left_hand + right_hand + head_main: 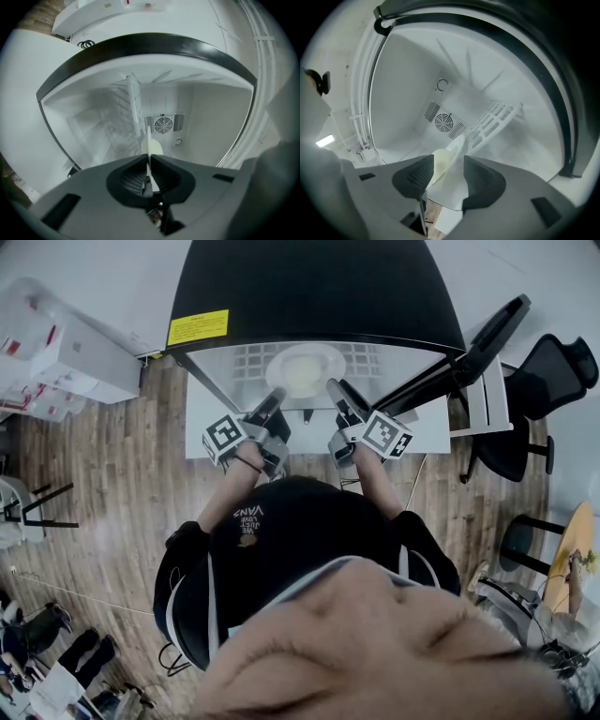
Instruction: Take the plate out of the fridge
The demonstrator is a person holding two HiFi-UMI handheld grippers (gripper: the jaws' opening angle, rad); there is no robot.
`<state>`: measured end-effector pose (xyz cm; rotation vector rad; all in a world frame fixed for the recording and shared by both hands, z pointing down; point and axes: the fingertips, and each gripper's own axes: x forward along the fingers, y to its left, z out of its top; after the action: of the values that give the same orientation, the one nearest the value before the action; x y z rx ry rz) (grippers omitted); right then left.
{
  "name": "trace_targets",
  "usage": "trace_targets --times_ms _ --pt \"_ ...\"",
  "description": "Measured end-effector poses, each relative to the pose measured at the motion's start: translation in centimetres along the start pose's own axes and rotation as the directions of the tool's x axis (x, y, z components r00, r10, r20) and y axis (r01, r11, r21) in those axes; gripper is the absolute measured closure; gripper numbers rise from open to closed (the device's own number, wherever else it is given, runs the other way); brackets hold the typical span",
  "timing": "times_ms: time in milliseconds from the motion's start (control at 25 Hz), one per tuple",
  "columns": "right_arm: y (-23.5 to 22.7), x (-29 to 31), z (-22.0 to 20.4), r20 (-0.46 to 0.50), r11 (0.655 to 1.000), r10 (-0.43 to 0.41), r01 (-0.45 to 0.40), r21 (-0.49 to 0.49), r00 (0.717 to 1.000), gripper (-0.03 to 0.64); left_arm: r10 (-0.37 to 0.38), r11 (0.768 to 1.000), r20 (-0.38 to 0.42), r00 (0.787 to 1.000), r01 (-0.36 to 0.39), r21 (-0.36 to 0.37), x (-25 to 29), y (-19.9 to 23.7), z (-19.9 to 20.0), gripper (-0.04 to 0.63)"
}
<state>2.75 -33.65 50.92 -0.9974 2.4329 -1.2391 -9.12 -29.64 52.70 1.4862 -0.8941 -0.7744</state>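
The left gripper (278,395) is pinching the plate (305,369) by its near rim, jaws almost closed on it; the right gripper (332,386) is standing wide open, the rim passing between its jaws untouched. The plate is sitting inside the fridge (319,287), midway along the front edge of its shelf (248,360). The step probably wants the right jaws closing squarely on the rim first; then both drawing the plate out level.

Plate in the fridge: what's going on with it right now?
A person reaches into the open fridge with a gripper in each hand. The left gripper is shut on the rim of the plate. On the right gripper the fingers stand apart with the rim between them, not gripping it. The plate is not yet out of the fridge.
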Motion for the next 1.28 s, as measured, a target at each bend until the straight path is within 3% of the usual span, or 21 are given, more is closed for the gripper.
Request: trace_targets --times_ms 320,440,640,1280 --pt "-0.74 0.81 -0.54 0.008 0.994 0.003 -0.003 0.107 1.000 0.428 0.003 1.000 -0.005 1.000 -0.003 -0.007 -0.31 0.17 -0.19 0.557" --pt "-0.87 0.85 -0.76 0.001 0.994 -0.005 0.005 0.109 1.000 0.433 0.000 1.000 -0.007 1.000 0.000 -0.008 -0.38 0.13 -0.26 0.558" --pt "-0.61 0.78 -0.53 0.011 0.996 -0.009 0.008 0.088 1.000 0.518 -0.001 1.000 -0.014 1.000 0.001 0.000 -0.39 0.23 -0.27 0.560" --pt "-0.52 0.18 -0.80 -0.007 0.998 -0.031 0.031 0.053 1.000 0.520 -0.006 1.000 -0.024 1.000 0.007 0.021 -0.50 0.23 -0.58 0.560"
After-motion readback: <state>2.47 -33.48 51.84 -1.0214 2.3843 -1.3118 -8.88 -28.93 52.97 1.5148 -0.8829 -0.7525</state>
